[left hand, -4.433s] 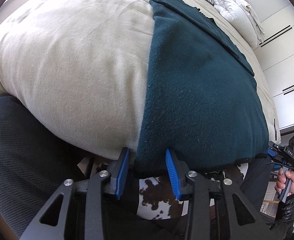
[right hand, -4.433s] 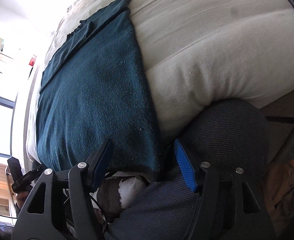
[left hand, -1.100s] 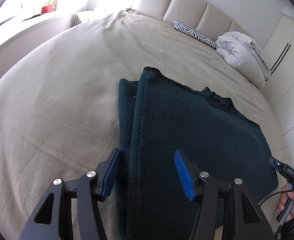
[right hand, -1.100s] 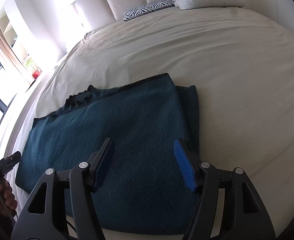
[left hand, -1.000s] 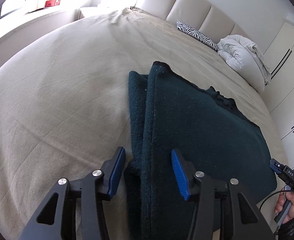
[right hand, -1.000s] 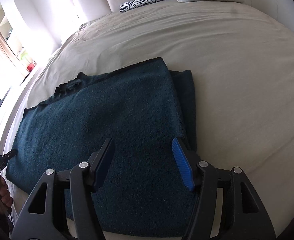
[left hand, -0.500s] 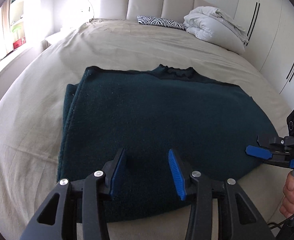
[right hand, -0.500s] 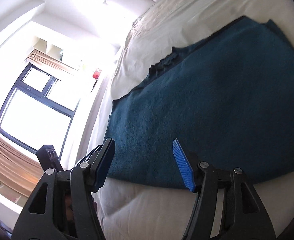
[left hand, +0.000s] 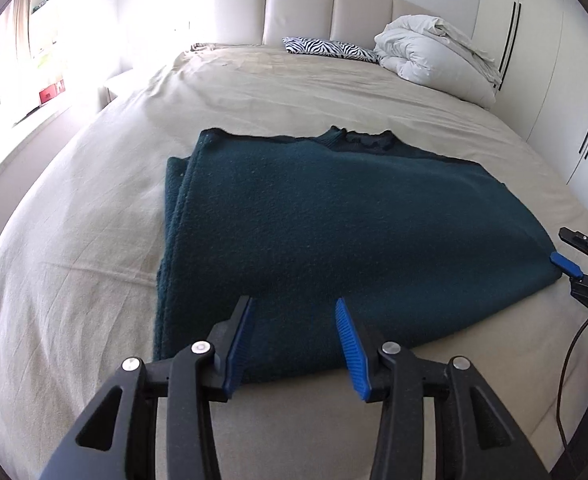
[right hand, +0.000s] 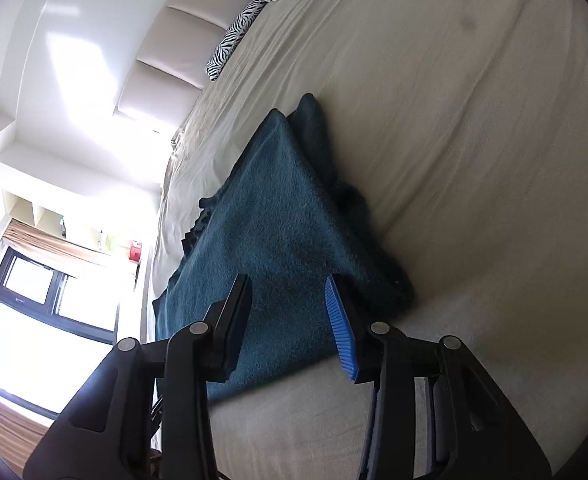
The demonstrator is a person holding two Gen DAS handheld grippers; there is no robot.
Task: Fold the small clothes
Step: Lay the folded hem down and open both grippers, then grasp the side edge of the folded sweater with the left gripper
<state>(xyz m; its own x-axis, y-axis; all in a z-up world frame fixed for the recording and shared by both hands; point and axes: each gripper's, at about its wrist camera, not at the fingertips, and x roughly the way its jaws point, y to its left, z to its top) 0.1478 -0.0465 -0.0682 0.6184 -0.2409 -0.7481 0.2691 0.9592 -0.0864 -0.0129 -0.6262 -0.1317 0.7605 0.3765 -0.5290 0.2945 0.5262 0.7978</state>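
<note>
Dark teal knitted sweater spread flat on the beige bed, folded already along its left side, with a doubled edge showing there and the neckline pointing toward the headboard. Near hem lying close to the foot edge of the mattress.

Left hand-held gripper poised over the near hem, jaws apart, nothing between them. Right hand-held gripper tilted sideways at the right-hand corner of the sweater, jaws likewise apart and empty, blue pads clear of the cloth; seen also at the far right of the left wrist view, just beside that corner.

Risks from here, as a judgement:

- Pinching only the top layer at the left, where the fold is doubled: lower layer left behind, fold sliding open on the lift.
- Catching the bedsheet along with the knit, since thick pile sits pressed into soft bedding: sheet dragged up, sweater shifted.
- Uneven grips, one corner taken deep and the other shallow: skewed crease, hem not meeting the neckline squarely.
- Lifting near the mattress edge: heavy knit sagging or slipping off toward the floor.
- Right tool's sideways tilt: pad possibly sliding over the corner rather than under it.

Zebra-print pillow and white duvet well apart, no obstacle.
</note>
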